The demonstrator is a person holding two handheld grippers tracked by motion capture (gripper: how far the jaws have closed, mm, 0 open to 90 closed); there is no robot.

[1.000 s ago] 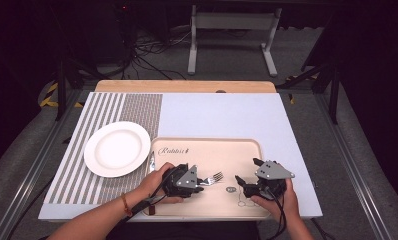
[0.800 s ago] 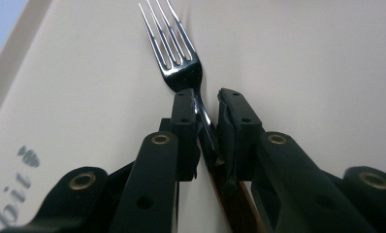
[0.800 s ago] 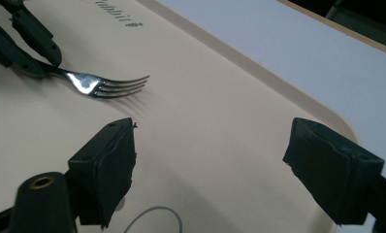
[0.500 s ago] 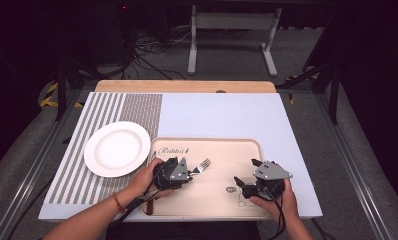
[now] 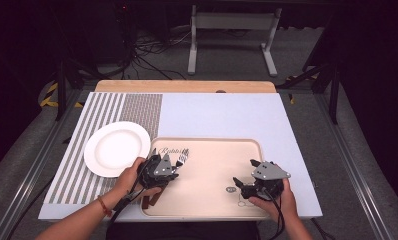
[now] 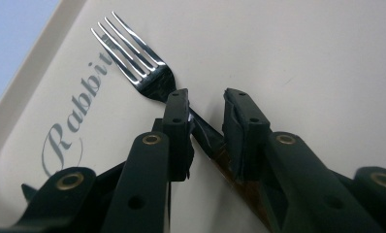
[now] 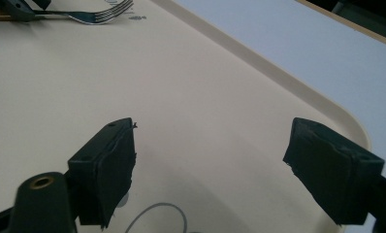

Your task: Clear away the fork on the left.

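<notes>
**Fork in the left tool, heading off the tray**

The left tool [image 5: 173, 164] has the fork [image 6: 133, 53] by its neck, just behind the tines. In the left gripper view one jaw lies against the shaft while a sliver of tray shows between the shaft and the other jaw, so the grip looks loose; its jaws have just been opening a little with the fork between them. The fork is over the tray's [image 5: 212, 145] near-left part, beside the printed lettering, with the plate [image 5: 117, 148] just off the tray's left edge. Whether it is lifted clear or only dragged along the tray floor I cannot tell.

My reading: this is the carry step, with the fork being taken toward the plate side. The next move calls for a firmer pinch first, since the shaft could pivot or slip, then a lift over the tray rim and a set-down by the plate.

The fork's long axis runs diagonally in the high view. The tines point away from the person and slightly right, toward the tray's far edge. The brown handle trails back under the left hand [image 5: 132, 175] toward the near-left corner.

The right tool [image 5: 242, 185] rests on the tray near its right end, jaws wide apart and holding nothing.
</notes>
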